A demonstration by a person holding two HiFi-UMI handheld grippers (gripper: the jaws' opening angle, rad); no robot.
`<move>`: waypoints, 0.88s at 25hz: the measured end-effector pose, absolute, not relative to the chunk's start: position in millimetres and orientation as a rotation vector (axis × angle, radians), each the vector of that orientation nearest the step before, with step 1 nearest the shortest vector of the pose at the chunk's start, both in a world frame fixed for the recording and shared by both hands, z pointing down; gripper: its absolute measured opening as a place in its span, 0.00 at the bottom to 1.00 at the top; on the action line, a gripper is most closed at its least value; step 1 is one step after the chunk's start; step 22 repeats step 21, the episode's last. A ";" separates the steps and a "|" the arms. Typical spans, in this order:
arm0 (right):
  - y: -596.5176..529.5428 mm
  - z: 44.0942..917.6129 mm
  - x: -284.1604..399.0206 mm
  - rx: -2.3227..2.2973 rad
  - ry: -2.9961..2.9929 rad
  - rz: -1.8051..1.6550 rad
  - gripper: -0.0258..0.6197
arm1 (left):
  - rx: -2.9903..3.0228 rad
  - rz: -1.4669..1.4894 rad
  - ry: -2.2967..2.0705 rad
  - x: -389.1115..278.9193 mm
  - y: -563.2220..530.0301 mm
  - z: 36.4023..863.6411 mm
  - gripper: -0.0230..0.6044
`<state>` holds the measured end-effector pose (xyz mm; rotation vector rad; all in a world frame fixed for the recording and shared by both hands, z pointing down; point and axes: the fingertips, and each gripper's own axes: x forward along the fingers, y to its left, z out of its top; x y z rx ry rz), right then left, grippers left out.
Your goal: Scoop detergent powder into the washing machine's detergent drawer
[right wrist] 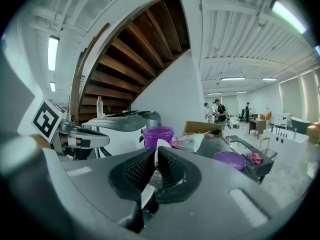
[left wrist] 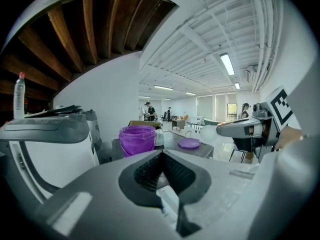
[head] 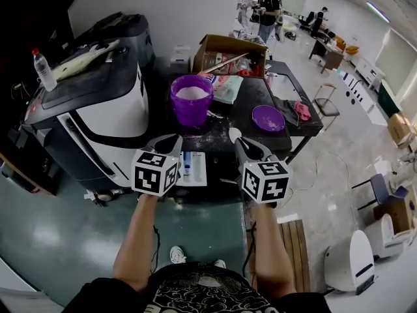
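Note:
The purple bucket (head: 191,100) of white powder stands on the black table (head: 247,126), next to the washing machine (head: 91,109). The white detergent drawer (head: 193,168) is pulled out below the table's front edge, between my two grippers. My right gripper (head: 240,142) is shut on a white scoop (head: 235,134); in the right gripper view the scoop (right wrist: 162,145) sticks up between the jaws of this gripper (right wrist: 155,154), in front of the bucket (right wrist: 158,135). My left gripper (head: 174,139) is shut with nothing in it, just left of the drawer; the left gripper view shows its jaws (left wrist: 161,156) closed and the bucket (left wrist: 137,139) beyond.
A purple lid (head: 268,117) and a pink cloth (head: 302,111) lie on the table's right side. A cardboard box (head: 231,54) and a white bag (head: 228,89) sit behind the bucket. A bottle (head: 44,70) stands on the washing machine. People (head: 264,8) stand far back.

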<state>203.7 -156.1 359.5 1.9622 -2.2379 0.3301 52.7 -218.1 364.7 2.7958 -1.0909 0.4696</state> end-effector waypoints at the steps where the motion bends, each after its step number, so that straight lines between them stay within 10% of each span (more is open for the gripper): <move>1: -156.5 359.3 203.6 1.962 -2.242 0.331 0.09 | 2.793 0.470 -1.095 51.8 -218.2 365.1 0.04; 22: -160.5 356.7 198.8 1.942 -2.273 0.324 0.09 | 2.782 0.471 -1.120 49.5 -218.2 366.7 0.04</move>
